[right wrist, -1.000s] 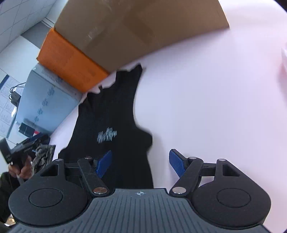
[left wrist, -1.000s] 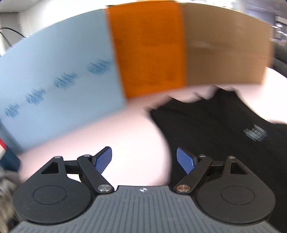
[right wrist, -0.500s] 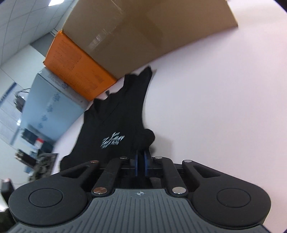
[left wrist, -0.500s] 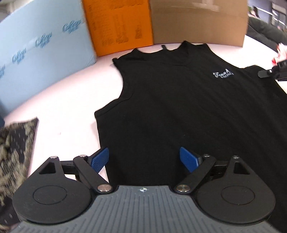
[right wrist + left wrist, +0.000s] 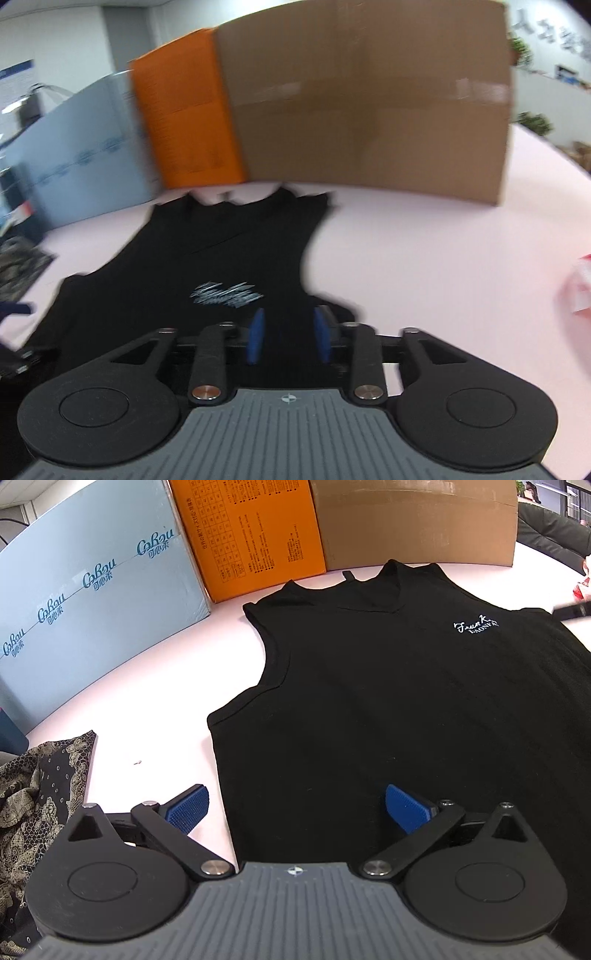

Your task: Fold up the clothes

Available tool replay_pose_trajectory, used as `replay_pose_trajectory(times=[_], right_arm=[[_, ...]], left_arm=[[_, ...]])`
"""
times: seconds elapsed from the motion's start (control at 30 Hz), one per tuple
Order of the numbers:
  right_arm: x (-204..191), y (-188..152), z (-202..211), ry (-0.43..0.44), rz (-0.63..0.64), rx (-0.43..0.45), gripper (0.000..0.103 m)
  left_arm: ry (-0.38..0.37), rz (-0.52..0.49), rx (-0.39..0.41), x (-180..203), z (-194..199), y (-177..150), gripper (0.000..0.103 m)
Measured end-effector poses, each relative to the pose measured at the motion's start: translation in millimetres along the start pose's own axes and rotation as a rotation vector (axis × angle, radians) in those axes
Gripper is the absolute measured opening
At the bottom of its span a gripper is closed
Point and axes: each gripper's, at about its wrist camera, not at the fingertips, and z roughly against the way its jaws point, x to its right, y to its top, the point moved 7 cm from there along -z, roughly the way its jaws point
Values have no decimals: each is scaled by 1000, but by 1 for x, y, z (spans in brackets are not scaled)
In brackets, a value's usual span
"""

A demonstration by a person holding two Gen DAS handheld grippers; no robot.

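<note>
Three closed boxes (image 5: 251, 531) stand behind the vest (image 5: 388, 709).

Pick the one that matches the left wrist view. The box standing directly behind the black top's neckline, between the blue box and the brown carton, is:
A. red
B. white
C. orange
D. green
C: the orange box stands on the table just behind the black sleeveless top, with the light blue box on one side and the brown carton on the other.
</note>
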Motion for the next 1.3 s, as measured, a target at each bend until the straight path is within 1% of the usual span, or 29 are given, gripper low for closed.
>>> replay_pose_trajectory(times=[0.03, 0.07, 0.1, 0.13, 0.17, 0.23, 0.27, 0.3, 0.33, 0.37, 0.4, 0.47, 0.5, 0.53, 0.57, 0.6, 0.63, 0.67, 0.7, 0.77, 0.8, 0.9, 0.93, 0.97, 1.03, 1.13, 1.2, 1.27, 1.3], right_arm=[[-4, -8, -4, 33, -22, -28, 41], [-3, -18, -11, 46, -54, -71, 41], [1, -25, -19, 32, -80, -108, 39], [7, -30, -19, 5, -96, -92, 35], [14, -31, -15, -44, -124, -61, 35], [26, -30, -2, -195, -181, -27, 38], [24, -28, 6, -220, -188, 1, 41], [17, -28, 13, -188, -175, 26, 46], [6, -31, 17, -132, -151, 25, 52], [-5, -34, 21, -78, -123, 20, 70], [-15, -42, 20, -43, -84, -15, 78], [-27, -66, 16, 6, -2, -115, 78], [-32, -78, 15, 26, 44, -155, 79], [-35, -86, 18, 25, 118, -148, 79], [-39, -95, 21, 23, 192, -145, 85], [-42, -102, 24, 20, 266, -161, 86], [-43, -109, 33, 21, 327, -158, 88], [-42, -114, 39, 28, 348, -163, 89], [-38, -120, 45, 42, 351, -174, 89], [-28, -128, 58, 70, 341, -188, 90], [-22, -133, 68, 82, 334, -192, 94], [-1, -149, 96, 116, 313, -226, 98], [5, -153, 103, 113, 325, -248, 98], [8, -151, 111, 99, 352, -253, 98], [16, -147, 129, 72, 389, -221, 98], [15, -134, 142, 33, 430, -141, 98], [6, -127, 144, 68, 444, -97, 98], [-8, -127, 145, 125, 452, -85, 98], [-16, -130, 144, 149, 468, -93, 98]], left_arm=[[3, -3, 2, 0, 0, 0, 103], [7, -9, 5, 1, 0, 0, 103], [11, -17, 7, 2, 0, 0, 103], [14, -25, 7, 3, 0, 0, 103], [19, -32, 7, 3, 1, 0, 103], [32, -42, 6, 5, 1, 1, 103], [42, -48, 6, 6, 2, 1, 103], [54, -52, 4, 7, 2, 1, 103], [68, -56, 2, 9, 2, 2, 103], [83, -58, 0, 11, 3, 2, 103], [100, -58, -4, 12, 3, 3, 103], [141, -65, -8, 15, 5, 5, 103], [184, -74, -4, 16, 8, 5, 103], [246, -88, 2, 15, 12, 6, 103], [315, -99, 10, 14, 17, 6, 103], [388, -105, 16, 12, 24, 6, 103], [448, -102, 16, 9, 32, 4, 103], [493, -84, 11, 7, 42, 2, 103], [521, -55, 6, 4, 52, -1, 103], [554, 2, -3, 1, 73, -8, 103], [572, 21, -10, 1, 82, -13, 103], [637, 54, -30, 4, 108, -26, 103], [654, 66, -30, 6, 116, -31, 103], [663, 80, -31, 10, 122, -36, 103], [669, 110, -40, 18, 130, -49, 103], [658, 174, -73, 29, 135, -64, 103], [613, 243, -73, 36, 139, -69, 103], [558, 307, -73, 41, 142, -70, 103], [540, 324, -84, 42, 142, -71, 103]])
